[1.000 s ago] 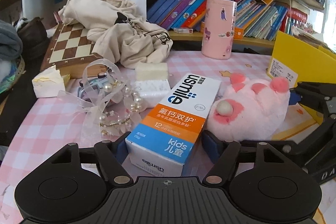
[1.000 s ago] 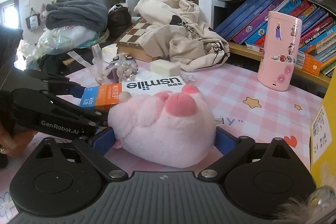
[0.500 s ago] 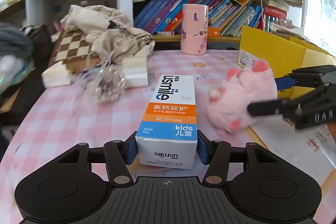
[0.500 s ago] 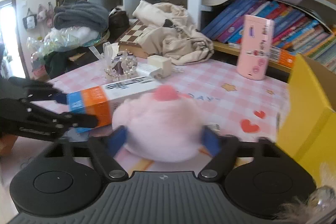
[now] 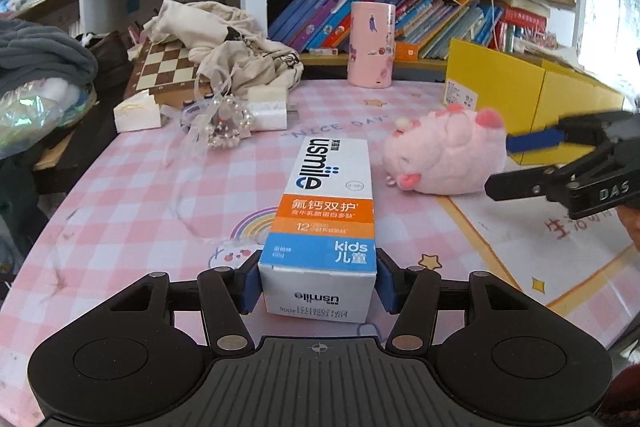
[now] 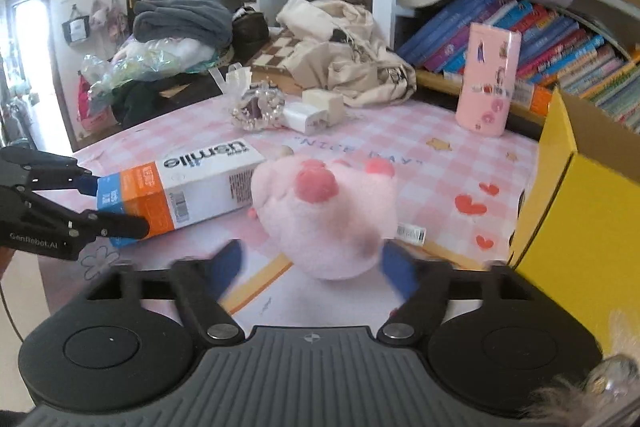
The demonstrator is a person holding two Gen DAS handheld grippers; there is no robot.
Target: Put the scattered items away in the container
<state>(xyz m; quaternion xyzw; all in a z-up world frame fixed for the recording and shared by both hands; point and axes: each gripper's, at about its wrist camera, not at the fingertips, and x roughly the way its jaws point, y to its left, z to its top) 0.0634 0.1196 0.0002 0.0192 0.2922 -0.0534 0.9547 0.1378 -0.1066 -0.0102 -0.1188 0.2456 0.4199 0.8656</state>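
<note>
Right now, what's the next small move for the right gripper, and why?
Probably close the right gripper on the pink plush pig: its jaws have just been opening, and the pig sits loose between them on the table, outside the yellow box.

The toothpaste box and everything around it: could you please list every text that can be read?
"usmile", "kids", "12": toothpaste box.
"NICE DAY": tablecloth.
"DAS": right tool.
"GenRobot.AI": left tool.
Label on the yellow box: too small to read.
Book spines: too blurred to read.
</note>
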